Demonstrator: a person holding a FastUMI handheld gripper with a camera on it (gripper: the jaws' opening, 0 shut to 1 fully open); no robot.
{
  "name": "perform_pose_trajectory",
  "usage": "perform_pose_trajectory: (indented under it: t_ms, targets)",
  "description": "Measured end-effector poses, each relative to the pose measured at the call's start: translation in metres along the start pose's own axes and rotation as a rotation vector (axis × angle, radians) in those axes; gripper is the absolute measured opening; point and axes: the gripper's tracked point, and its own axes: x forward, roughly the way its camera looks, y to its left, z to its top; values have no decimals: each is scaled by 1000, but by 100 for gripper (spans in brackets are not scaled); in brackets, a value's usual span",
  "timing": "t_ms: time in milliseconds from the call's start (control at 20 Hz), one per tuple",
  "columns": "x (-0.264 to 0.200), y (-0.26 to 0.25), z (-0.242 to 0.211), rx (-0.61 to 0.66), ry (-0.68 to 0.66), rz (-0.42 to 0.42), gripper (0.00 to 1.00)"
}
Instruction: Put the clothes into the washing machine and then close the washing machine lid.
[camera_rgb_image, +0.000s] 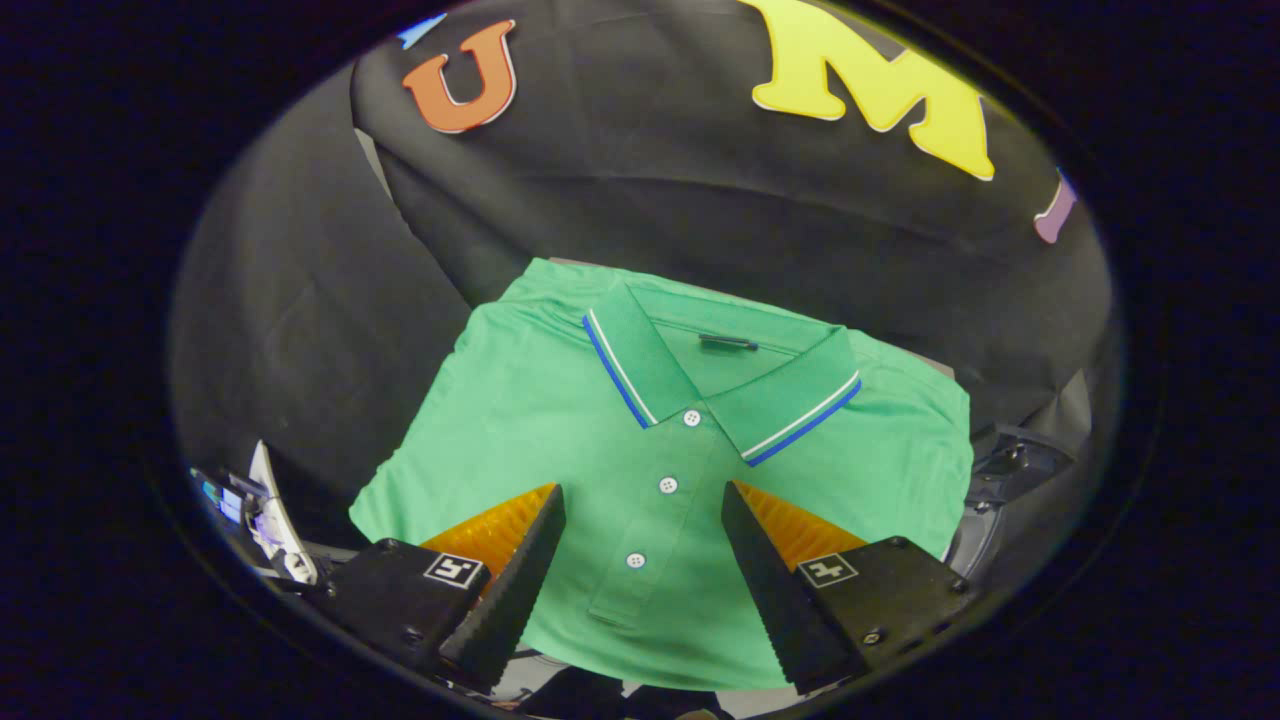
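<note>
While the tongs (643, 500) hang spread apart and gripping nothing, a folded green polo shirt (560, 420) lies flat beneath and beyond their fingers (520, 570), its buttoned placket running between them. A white object (272, 510) left of the shirt and a dark grey part (1015, 465) to its right are cut off and hard to make out.

A staged recording booth rather than a lived-in home: draped black cloth walls (640, 190) close off everything from nine through twelve to three o'clock. A neatly folded green polo shirt with a blue-and-white striped collar (560, 420) lies laid out at the centre, with black-and-orange gripper fingers (520, 570) spread apart at six o'clock.
</note>
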Motion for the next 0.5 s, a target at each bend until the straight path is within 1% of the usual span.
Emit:
perform_pose_trajectory:
  t_ms: [100,150,200,250,300,400,500]
  targets:
    - [8,3,-7,27,41,-5,99]
    - [7,2,-3,24,19,-28,99]
    - [15,1,-6,11,42,-44,98]
    - [14,2,-5,-2,21,-69,96]
    - [13,2,-6,-15,34,-78,96]
    - [12,2,-7,6,34,-82,95]
    - [12,2,-10,-18,45,-72,93]
